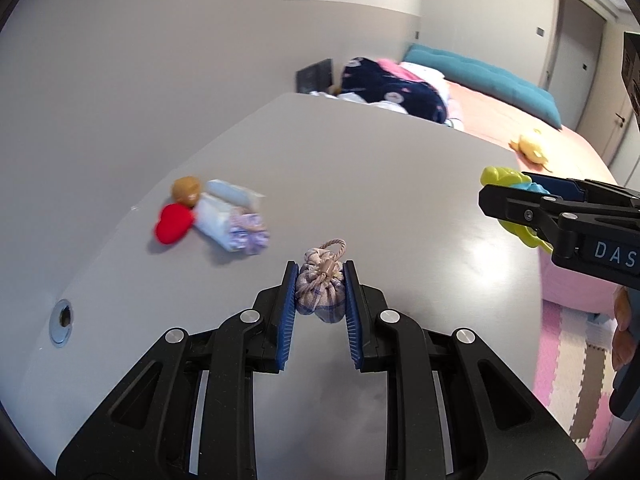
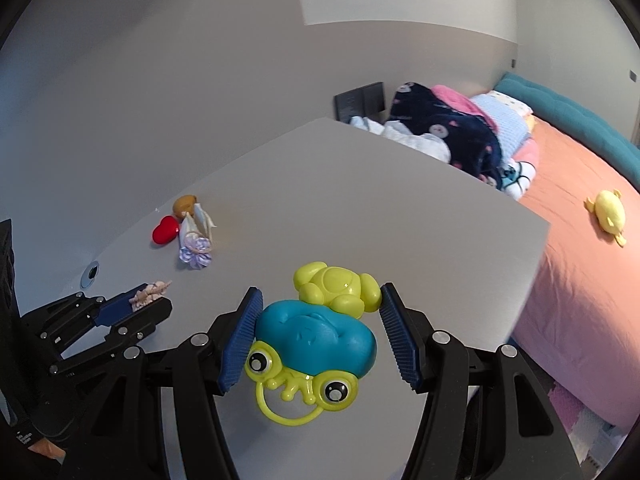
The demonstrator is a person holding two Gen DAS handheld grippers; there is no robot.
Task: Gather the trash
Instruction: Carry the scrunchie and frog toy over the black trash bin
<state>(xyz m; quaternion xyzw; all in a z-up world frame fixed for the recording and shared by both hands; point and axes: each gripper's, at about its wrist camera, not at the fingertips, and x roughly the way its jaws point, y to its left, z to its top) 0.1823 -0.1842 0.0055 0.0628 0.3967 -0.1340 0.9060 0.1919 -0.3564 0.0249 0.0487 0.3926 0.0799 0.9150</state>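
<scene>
Right wrist: both jaws grasping, pouch [image 1: 321, 294], frog toy [image 2: 316, 340]; table edge [image 2: 532, 264] near.

On the table [image 2: 400, 200], the heart [image 2: 165, 230] lies left of the packet [image 2: 196, 232].

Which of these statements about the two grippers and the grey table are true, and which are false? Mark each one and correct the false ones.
1. The left gripper is shut on a small checked drawstring pouch. True.
2. The right gripper is empty. False: it holds a yellow-green and blue frog toy.
3. A red heart lies on the grey table. True.
4. The yellow plush toy lies on the table. False: it lies on the pink-orange bed.
5. The frog toy has a ring at one end. True.
</scene>
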